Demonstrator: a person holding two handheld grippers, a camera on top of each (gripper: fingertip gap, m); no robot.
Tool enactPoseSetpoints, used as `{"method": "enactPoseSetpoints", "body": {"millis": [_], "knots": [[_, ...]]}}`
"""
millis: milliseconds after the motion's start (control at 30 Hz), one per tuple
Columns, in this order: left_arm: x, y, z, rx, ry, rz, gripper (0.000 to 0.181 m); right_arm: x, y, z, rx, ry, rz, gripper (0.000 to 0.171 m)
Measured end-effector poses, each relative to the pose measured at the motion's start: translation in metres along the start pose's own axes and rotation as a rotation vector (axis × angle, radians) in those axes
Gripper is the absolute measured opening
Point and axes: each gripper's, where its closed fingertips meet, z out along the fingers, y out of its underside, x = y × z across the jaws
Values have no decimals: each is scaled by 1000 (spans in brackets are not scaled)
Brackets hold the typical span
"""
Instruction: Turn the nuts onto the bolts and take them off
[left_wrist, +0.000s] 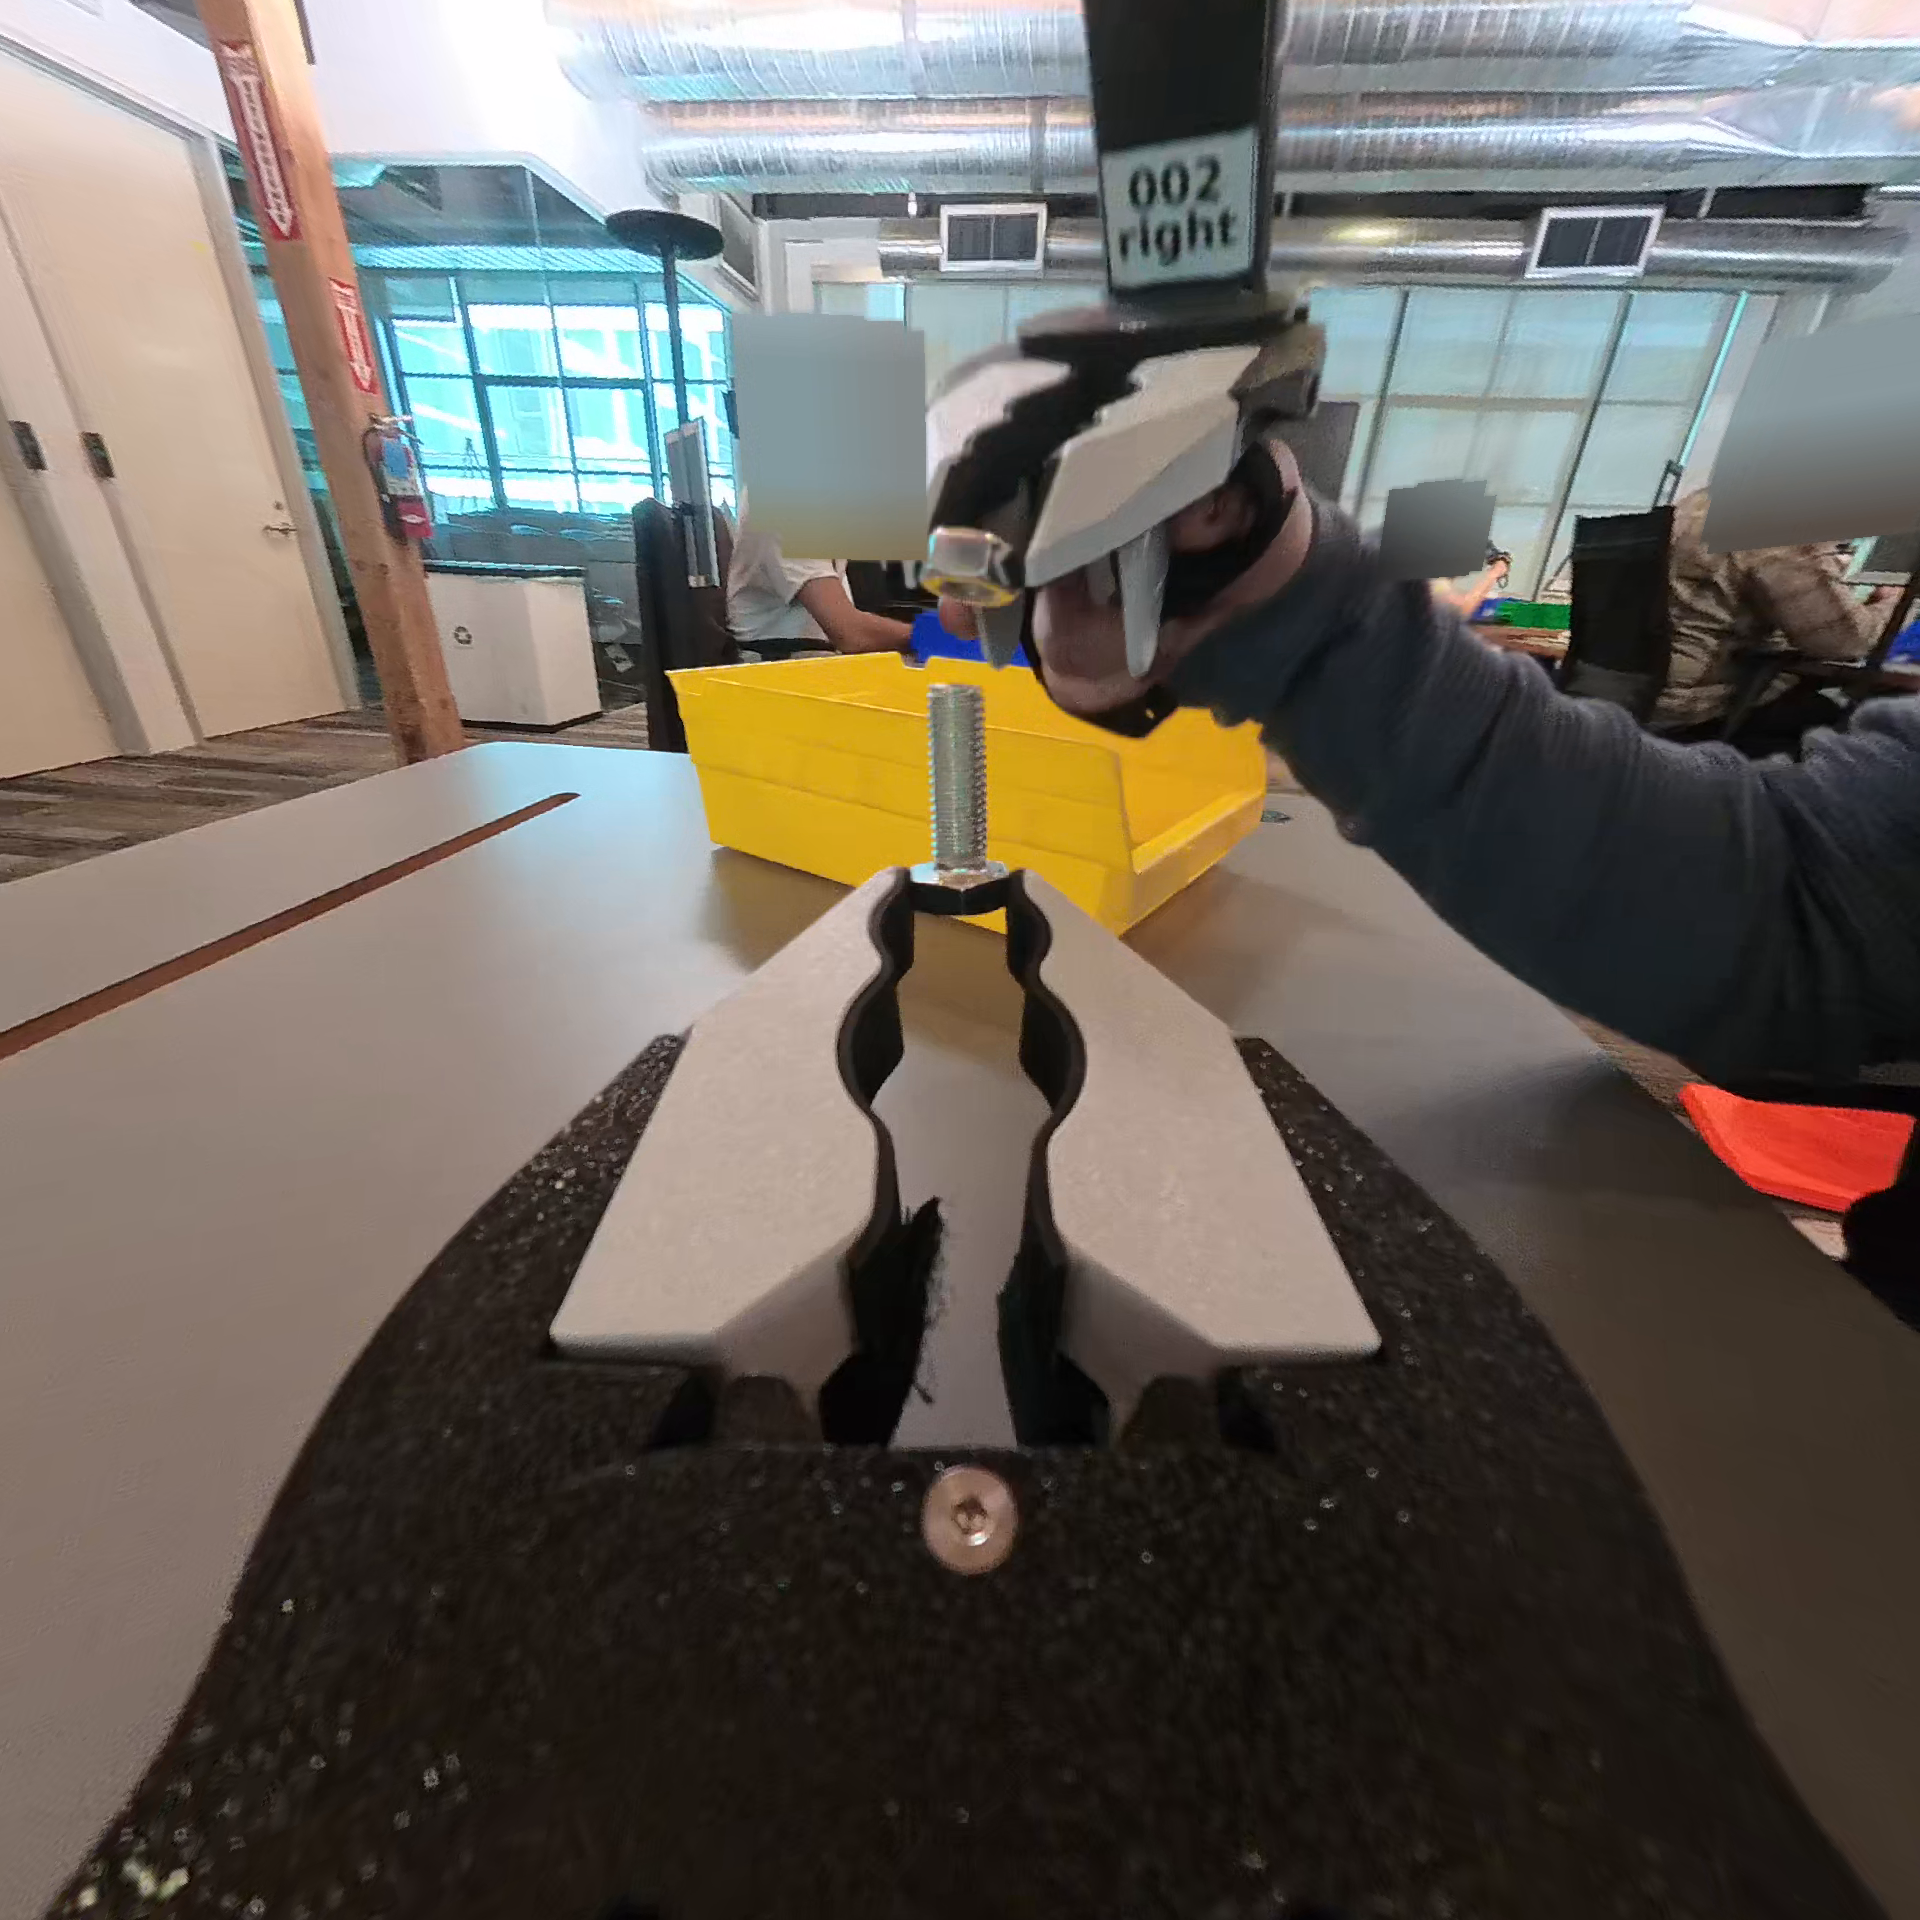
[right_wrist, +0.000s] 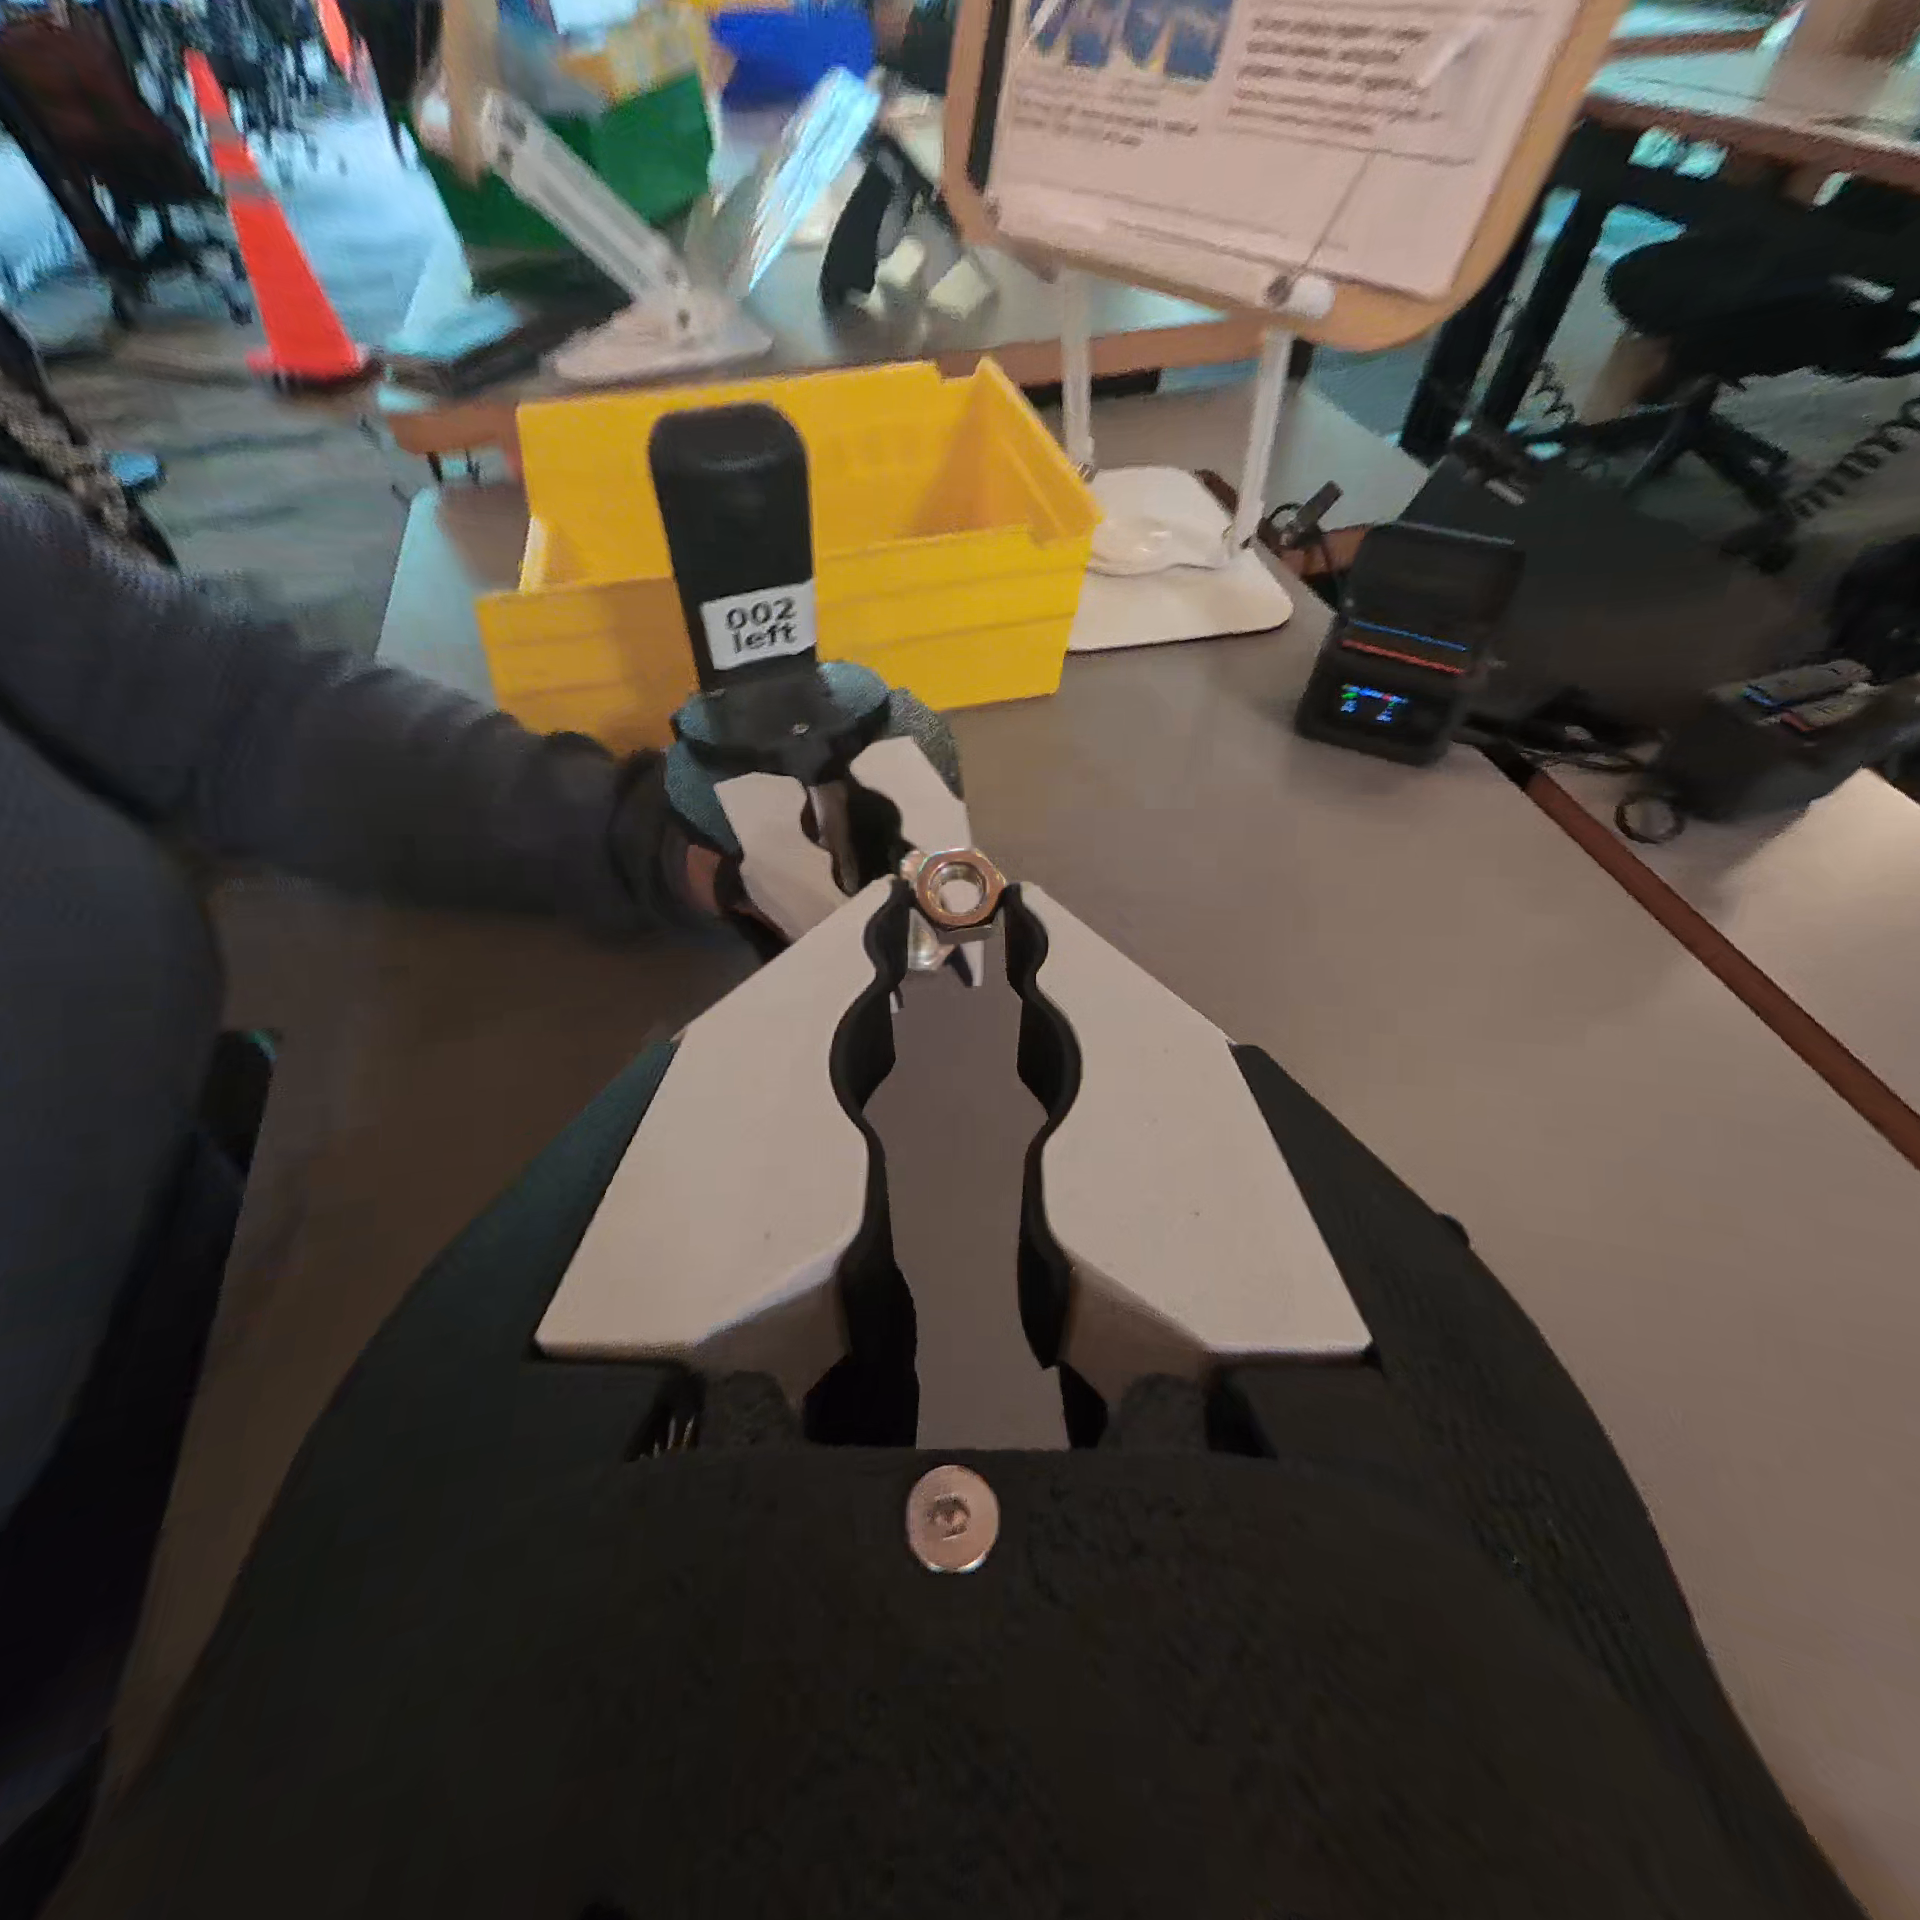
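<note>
Nearest the left wrist camera, the left gripper is clamped on the hex head of a bolt, which stands upright at the fingertips with its threaded shank pointing up. Above it, apart from the bolt's tip, the right gripper pinches a nut between its fingertips, the nut's hole roughly over the shank. From the right wrist view, the nut is gripped at the very tips, its bore facing the camera, with the left gripper just below and beyond it. Both grippers work over a grey table. A yellow bin sits on the table's far side, behind the bolt. Dark sleeves reach in from the sides.
</note>
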Motion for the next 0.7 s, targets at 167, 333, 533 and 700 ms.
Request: {"method": "enactPoseSetpoints", "body": {"millis": [167, 333, 533, 700], "knots": [[8, 3, 3, -19, 35, 1, 15, -17, 8, 18, -186, -87, -36, 17], [11, 5, 4, -33, 41, 17, 15, -16, 14, 18, -273, -97, -28, 17], [10, 5, 4, -31, 42, 8, 15, -17, 15, 20, -320, -99, -38, 17], [9, 4, 3, -23, 40, -3, 15, -16, 14, 21, -321, -85, -49, 17]]}}
